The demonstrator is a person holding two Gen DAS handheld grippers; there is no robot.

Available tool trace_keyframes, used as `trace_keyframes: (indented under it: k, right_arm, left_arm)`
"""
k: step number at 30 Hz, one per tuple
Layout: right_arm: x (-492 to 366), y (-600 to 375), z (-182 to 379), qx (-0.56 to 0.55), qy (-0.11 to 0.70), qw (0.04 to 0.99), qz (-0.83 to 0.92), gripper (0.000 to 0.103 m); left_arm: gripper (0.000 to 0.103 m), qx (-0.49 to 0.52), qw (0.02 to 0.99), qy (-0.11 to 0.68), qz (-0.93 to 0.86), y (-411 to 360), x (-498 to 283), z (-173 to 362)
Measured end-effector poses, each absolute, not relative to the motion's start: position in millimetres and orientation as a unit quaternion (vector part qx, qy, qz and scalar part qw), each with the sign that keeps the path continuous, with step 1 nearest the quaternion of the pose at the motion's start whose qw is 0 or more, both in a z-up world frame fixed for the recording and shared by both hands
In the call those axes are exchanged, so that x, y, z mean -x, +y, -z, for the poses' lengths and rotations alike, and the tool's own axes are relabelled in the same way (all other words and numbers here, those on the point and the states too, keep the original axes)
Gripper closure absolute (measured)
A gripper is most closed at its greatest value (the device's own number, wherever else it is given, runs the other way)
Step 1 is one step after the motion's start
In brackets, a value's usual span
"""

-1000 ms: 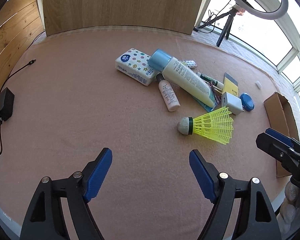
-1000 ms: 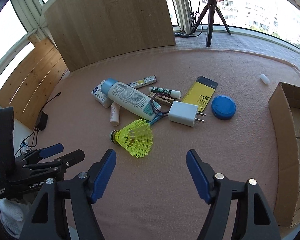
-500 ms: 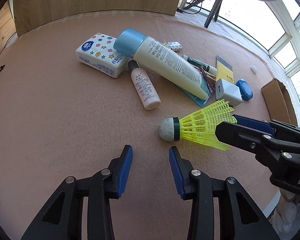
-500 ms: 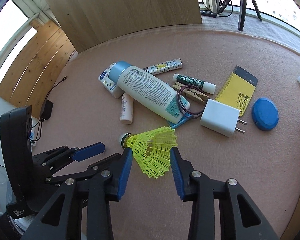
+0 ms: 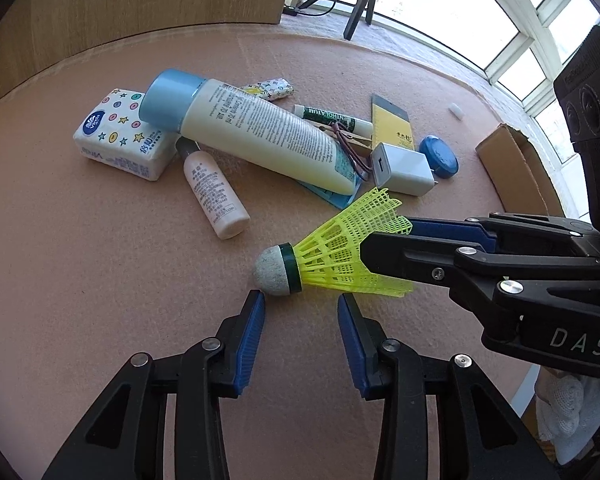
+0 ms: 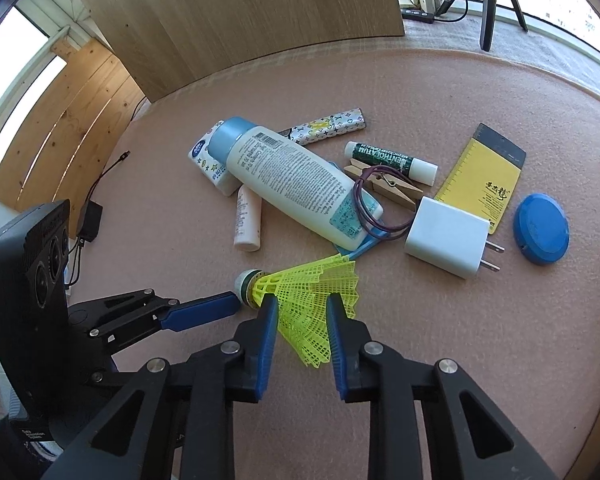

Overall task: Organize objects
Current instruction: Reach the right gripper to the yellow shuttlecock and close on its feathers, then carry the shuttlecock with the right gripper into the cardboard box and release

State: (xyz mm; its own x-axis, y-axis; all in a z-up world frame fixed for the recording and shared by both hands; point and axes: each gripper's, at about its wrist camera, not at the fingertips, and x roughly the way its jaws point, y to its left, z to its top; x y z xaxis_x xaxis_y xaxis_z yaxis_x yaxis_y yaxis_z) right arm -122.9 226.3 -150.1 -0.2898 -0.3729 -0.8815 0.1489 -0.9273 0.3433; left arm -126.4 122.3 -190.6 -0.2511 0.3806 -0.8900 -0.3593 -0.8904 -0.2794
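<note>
Right gripper (image 6: 302,320) straddles the yellow mesh skirt of the shuttlecock (image 6: 304,296), its blue pads pressing the plastic from both sides; its jaws have just been closing, and the skirt between them is pinched. In the left wrist view the same gripper enters from 3 o'clock and covers the skirt's wide end. Left gripper (image 5: 302,306) has its jaws parted and empty; one blue pad tip sits just beside, perhaps touching, the shuttlecock's grey cork nose (image 5: 271,272), which I cannot settle.

The shuttlecock lies on its side on the pink felt table (image 5: 80,260), nose toward 9 o'clock and skirt toward 3 o'clock in the left view, at about 5 o'clock from the heap of other things: a white lotion bottle (image 5: 260,136) with a blue cap, a small pink bottle (image 5: 214,196), a tissue pack (image 5: 120,132), a white charger (image 5: 402,168), a blue disc (image 5: 439,157) and a yellow notepad (image 5: 394,128). A cardboard box (image 5: 516,176) stands at 2 o'clock.

I judge the shuttlecock to be very light, and its lattice skirt springy and easily crushed, so a hard squeeze there could bend it or let it spring out. The firmer hold would be the cork nose or the green band behind it.
</note>
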Motion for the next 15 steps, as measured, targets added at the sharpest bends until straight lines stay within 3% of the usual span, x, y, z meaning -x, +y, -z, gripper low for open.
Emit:
trace_keyframes:
  k: [5, 12, 15]
  right_arm:
    - [126.8, 225.4, 151.0, -0.577, -0.094, 0.165, 0.795, 0.083]
    - [129.6, 220.6, 150.7, -0.577, -0.093, 0.173, 0.792, 0.089]
    - [129.7, 221.3, 149.2, -0.576, -0.096, 0.174, 0.793, 0.091]
  left_arm:
    - [0.039, 0.561, 0.229, -0.008, -0.796, 120.0, 133.3, 193.8]
    - [0.040, 0.543, 0.251, -0.002, -0.801, 115.8, 127.8, 186.8]
    - [0.047, 0.544, 0.253, -0.019, -0.800, 111.7, 129.7, 186.7]
